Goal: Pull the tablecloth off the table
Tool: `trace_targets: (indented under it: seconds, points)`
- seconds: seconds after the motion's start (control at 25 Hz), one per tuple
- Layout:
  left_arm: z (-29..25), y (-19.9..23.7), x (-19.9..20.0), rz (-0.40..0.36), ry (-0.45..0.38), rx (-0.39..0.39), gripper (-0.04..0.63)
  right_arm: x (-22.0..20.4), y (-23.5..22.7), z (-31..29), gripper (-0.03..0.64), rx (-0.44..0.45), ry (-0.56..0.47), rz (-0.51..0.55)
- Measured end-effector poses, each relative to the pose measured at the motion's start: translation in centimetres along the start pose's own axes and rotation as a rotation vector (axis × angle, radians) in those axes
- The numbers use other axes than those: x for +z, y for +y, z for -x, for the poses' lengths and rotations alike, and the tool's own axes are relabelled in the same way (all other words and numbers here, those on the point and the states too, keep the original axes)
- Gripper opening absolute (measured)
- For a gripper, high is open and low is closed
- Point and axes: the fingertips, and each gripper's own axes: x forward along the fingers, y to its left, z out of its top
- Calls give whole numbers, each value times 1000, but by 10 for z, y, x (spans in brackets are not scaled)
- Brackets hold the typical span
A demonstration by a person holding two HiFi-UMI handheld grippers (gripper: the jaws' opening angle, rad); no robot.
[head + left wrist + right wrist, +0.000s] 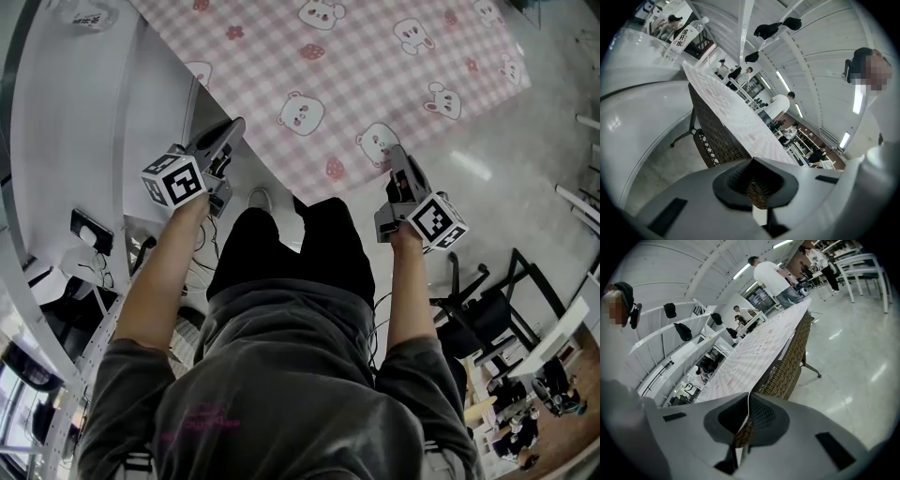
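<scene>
The tablecloth (375,66), pink check with bears, lies spread flat on the table across the top of the head view. Its near edge ends at the left gripper (230,131) at centre left and the right gripper (395,159) at centre right.

In the left gripper view the tablecloth (736,117) runs from upper left down to the left gripper (754,161), whose jaws are closed on its corner. Brown wicker (717,136) shows beneath. A water bottle (684,37) stands at upper left; I cannot tell whether it rests on the cloth.

In the right gripper view the right gripper (749,397) pinches a thin white edge of the tablecloth (759,350).

I judge a good pull is low, level and equal on both corners, so the sheet slides without bunching.

The floor (853,362) is glossy and pale. People (773,280) stand at tables at the top of the frame.
</scene>
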Motion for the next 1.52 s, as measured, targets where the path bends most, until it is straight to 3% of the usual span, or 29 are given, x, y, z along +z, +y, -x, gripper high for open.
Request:
trace_targets:
  seconds: [0.4, 0.56, 0.6, 0.64, 0.72, 0.76, 0.8, 0.96, 1.52]
  points:
    - [-4, 3, 8, 29, 25, -47, 2, 0, 6, -5, 5, -38, 11, -6]
    - [17, 11, -62, 57, 50, -97, 2, -62, -19, 35, 5, -95, -8, -10]
    - [20, 13, -73, 30, 20, -120, 2, -72, -24, 39, 5, -78, -42, 12]
    - [9, 16, -58, -43, -60, -160, 2, -57, -24, 24, 5, -18, -122, 69]
    - [-32, 17, 23, -270, -309, -270, 2, 24, -6, -37, 5, 176, -358, 245]
    - [-35, 14, 40, -336, -382, -302, 2, 41, 1, -47, 5, 235, -427, 295]
    - [-26, 10, 30, -358, -402, -312, 2, 33, 1, -39, 5, 255, -450, 307]
    - [4, 2, -21, -346, -358, -307, 2, -13, -8, 0, 5, 235, -440, 277]
    - [2, -4, -10, -332, -313, -297, 2, -11, -6, 1, 5, 220, -433, 219]
